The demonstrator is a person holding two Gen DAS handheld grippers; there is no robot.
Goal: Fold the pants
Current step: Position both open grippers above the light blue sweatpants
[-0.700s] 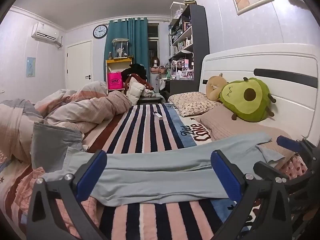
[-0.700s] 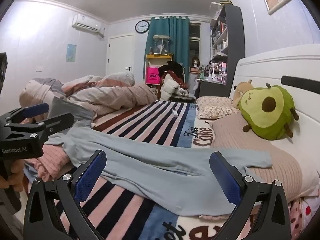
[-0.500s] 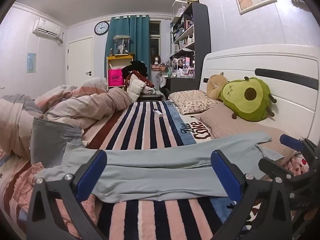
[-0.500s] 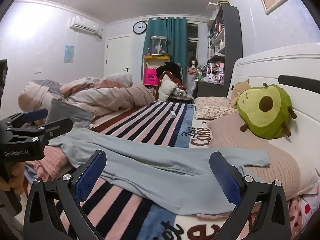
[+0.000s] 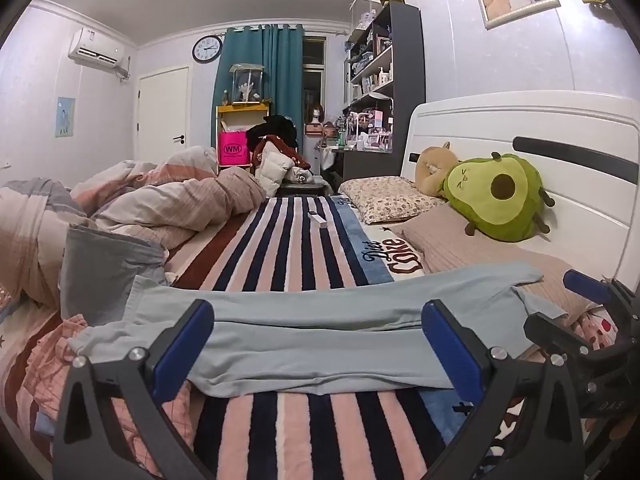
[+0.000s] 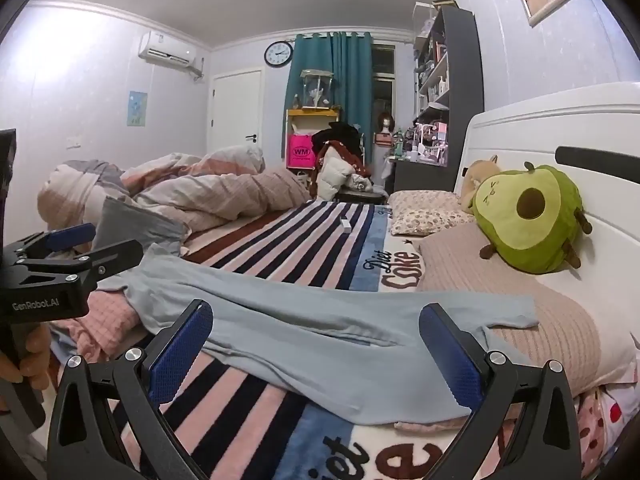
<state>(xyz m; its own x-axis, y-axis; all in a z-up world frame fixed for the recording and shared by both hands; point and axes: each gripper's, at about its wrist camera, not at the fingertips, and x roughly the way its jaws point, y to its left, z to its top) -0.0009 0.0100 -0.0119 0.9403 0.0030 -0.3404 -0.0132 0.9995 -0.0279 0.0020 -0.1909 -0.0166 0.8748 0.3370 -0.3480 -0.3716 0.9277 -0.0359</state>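
The pale blue pants [image 5: 304, 344] lie flat across the bed's [image 5: 304, 432] near edge. Soft, light and limp, they probably need pinching at the waistband and cuffs. Left claw [image 5: 318, 350] and right claw [image 6: 316, 350] hover released, empty.

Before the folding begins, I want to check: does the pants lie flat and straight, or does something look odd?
The pants are not fully flat: one end is draped up onto the beige pillow, the other lies on the rumpled pink quilt. Both grippers are open and hold nothing.
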